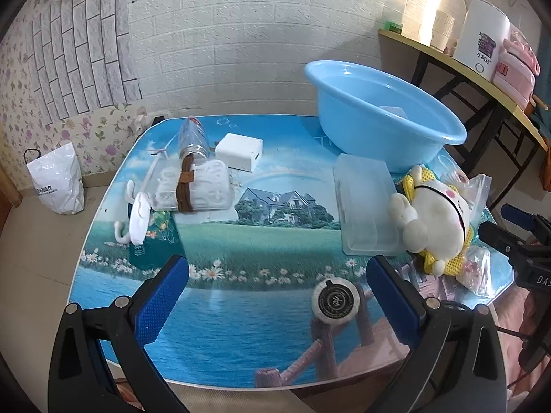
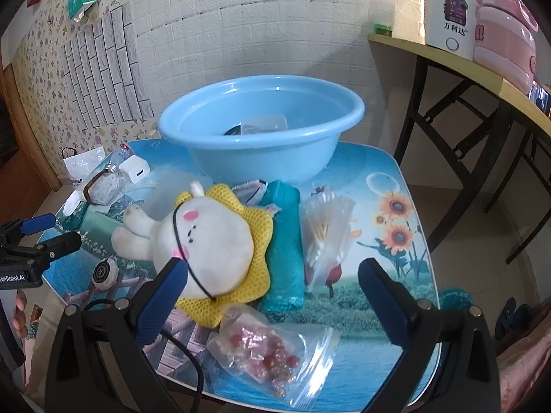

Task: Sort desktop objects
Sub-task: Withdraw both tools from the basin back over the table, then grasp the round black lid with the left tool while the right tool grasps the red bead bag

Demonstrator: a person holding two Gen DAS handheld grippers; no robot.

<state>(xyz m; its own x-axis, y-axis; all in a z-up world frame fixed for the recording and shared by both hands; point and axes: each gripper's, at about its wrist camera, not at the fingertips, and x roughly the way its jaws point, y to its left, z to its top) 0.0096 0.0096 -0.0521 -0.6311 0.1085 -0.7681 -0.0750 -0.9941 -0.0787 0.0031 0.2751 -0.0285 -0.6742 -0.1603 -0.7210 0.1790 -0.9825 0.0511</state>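
A blue basin stands at the far side of the picture-printed table, with a clear item lying inside it. My left gripper hangs open over the table's near edge, holding nothing; a round black-topped disc lies just inside its right finger. My right gripper is open too, spread over a white plush toy in yellow mesh, a teal roll and a bag of cotton swabs. A zip bag of red beads lies below it.
On the left lie a clear bottle, a white charger block, a banded bag of white bits and a white hook. A clear lidded box sits near the basin. A side table holds appliances on the right.
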